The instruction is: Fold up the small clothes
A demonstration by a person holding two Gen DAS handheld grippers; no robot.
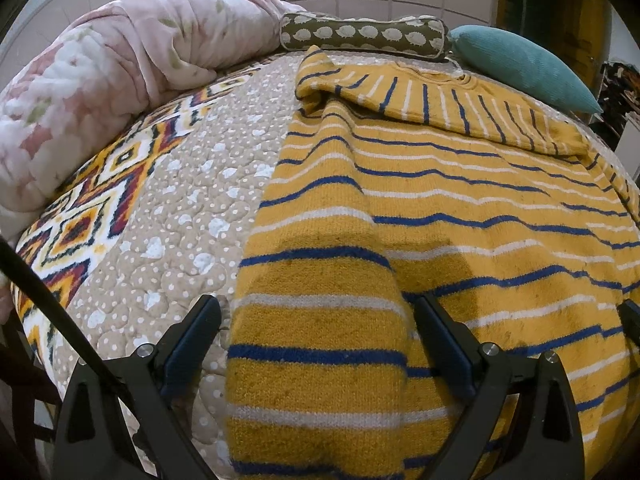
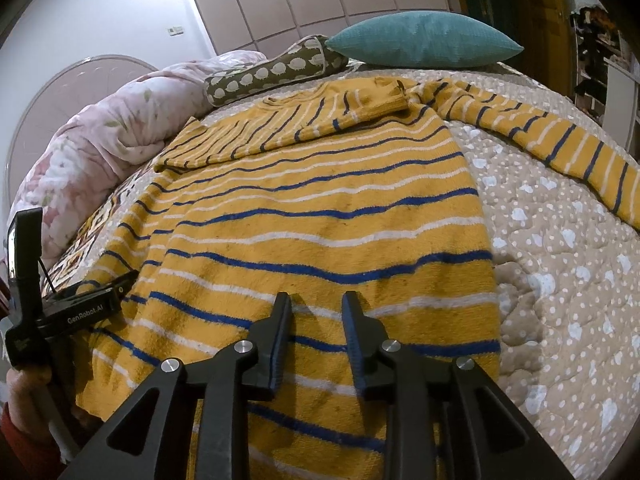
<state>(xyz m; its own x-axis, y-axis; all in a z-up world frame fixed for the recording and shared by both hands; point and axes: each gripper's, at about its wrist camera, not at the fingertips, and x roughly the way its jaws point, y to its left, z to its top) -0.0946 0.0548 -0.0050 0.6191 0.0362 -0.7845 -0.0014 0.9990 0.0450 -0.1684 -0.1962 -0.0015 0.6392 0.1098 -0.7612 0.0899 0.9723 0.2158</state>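
Note:
A yellow sweater (image 1: 460, 200) with blue and white stripes lies flat on the bed, also in the right wrist view (image 2: 320, 216). Its left sleeve (image 1: 440, 100) is folded across the chest; its right sleeve (image 2: 560, 148) stretches out to the right. My left gripper (image 1: 318, 312) is open, its fingers on either side of a raised fold at the sweater's lower left edge. My right gripper (image 2: 318, 308) is open, narrow gap, just above the sweater's lower hem, holding nothing. The left gripper (image 2: 100, 292) shows at the left of the right wrist view.
The bed has a beige quilted cover (image 1: 180, 208) with a patterned band (image 1: 100, 200). A pink floral comforter (image 1: 100, 80) is piled at far left. A brown hedgehog bolster (image 1: 364, 36) and a teal pillow (image 2: 424, 40) lie beyond the sweater.

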